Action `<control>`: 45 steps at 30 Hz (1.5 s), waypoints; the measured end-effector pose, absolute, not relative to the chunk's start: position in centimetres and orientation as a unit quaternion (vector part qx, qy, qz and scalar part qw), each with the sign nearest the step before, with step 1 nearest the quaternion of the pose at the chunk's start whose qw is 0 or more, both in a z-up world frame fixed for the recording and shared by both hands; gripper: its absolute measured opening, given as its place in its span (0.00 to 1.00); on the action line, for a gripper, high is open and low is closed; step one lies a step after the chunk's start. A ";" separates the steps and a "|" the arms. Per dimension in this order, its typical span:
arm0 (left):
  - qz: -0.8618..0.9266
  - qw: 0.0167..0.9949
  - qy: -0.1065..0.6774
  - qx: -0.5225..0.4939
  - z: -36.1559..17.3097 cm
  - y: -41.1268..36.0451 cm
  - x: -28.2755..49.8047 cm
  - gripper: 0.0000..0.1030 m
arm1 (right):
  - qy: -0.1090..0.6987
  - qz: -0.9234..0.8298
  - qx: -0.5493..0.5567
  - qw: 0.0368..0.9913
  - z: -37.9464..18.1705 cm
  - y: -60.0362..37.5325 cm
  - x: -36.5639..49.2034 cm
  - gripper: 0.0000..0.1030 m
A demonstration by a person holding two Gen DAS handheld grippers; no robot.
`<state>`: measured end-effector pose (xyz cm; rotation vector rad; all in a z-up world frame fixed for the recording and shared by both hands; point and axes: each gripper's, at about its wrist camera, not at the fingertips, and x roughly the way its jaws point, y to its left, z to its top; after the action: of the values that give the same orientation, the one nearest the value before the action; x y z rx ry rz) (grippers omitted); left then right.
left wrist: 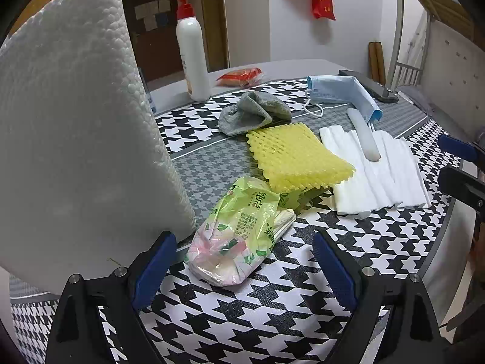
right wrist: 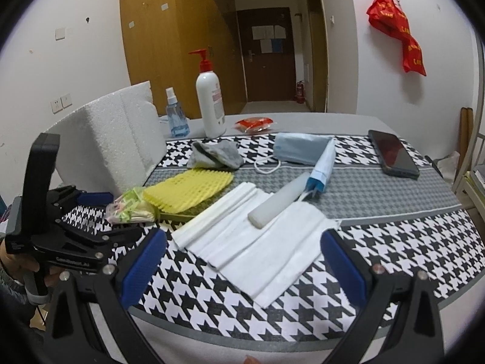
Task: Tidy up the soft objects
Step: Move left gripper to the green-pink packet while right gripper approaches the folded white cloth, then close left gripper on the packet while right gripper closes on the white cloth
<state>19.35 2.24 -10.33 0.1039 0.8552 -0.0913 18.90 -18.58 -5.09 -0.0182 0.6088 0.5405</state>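
While its blue pads stand wide apart and touch nothing, the left gripper (left wrist: 244, 268) points down at a green tissue pack (left wrist: 239, 230), which lies on the checked tablecloth (left wrist: 242, 318) between the fingers and a little ahead of them. Just beyond the pack, and overlapping its far end, is a yellow foam net (left wrist: 295, 157). To the right of the net lies a ribbed white foam sheet (left wrist: 385, 176), with a pale stick (left wrist: 365, 135) resting across its far part. Further out sit a grey cloth (left wrist: 253, 113) and a blue face mask (left wrist: 342, 91), and beyond those a pump bottle (left wrist: 192, 57) and a small red packet (left wrist: 241, 76). A large white foam block (left wrist: 75, 136) stands close against the outer side of the left finger.

The right gripper (right wrist: 242, 268) is also open and empty, its pads spread over the near corner of the white foam sheet (right wrist: 260, 242). The stick (right wrist: 277, 203) lies just ahead of it on that sheet, with the mask (right wrist: 303, 151) beyond. Off to its left are the net (right wrist: 188, 191), the tissue pack (right wrist: 133, 209) and the other gripper (right wrist: 100, 212) held in a hand (right wrist: 18, 264). Far ahead on the right lies a phone (right wrist: 394, 153); a spray bottle (right wrist: 177, 118) stands beside the pump bottle (right wrist: 210, 103) at the back.
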 end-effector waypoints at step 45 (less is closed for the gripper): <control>-0.101 0.911 0.401 0.002 -9.6 3.1 17.5 0.48 | 0.405 0.205 -0.060 0.889 -8.2 -15.4 22.2 0.64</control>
<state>17.52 3.06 -9.64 0.0050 0.8258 -0.2087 22.17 -15.39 -8.21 -0.1253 0.8406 0.4262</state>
